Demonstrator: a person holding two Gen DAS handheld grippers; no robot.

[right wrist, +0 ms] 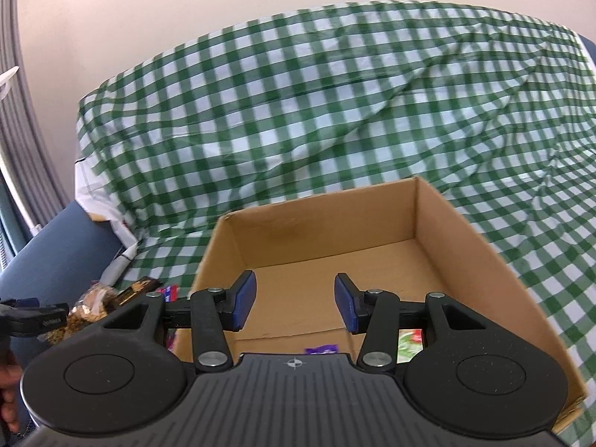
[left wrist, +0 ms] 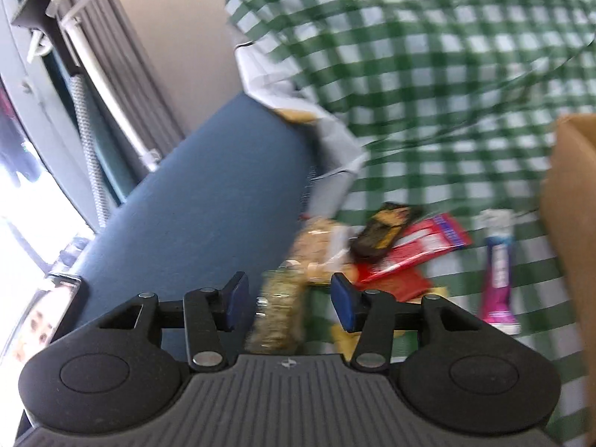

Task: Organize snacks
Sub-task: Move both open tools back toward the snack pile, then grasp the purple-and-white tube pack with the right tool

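Two grippers working over a checked cloth, snacks on one side and a carton on the other.

We are holding the left gripper (left wrist: 289, 300) with its blue pads apart, gripping nothing, though a clear bag of nuts (left wrist: 279, 309) is lying on the cloth in line with the gap; beyond it we are seeing a second clear bag (left wrist: 320, 246), a dark wrapper (left wrist: 383, 229), red packets (left wrist: 417, 249) and, well apart to the right, a purple tube-shaped pack (left wrist: 497, 272), all blurred. Our right gripper (right wrist: 295, 304) is likewise standing open and empty over the cardboard box (right wrist: 484, 246), where a purple packet (right wrist: 322, 349) and a green-and-red one (right wrist: 409, 344) are lying near its front wall. The green checked cloth (right wrist: 298, 111) is lying rumpled behind.
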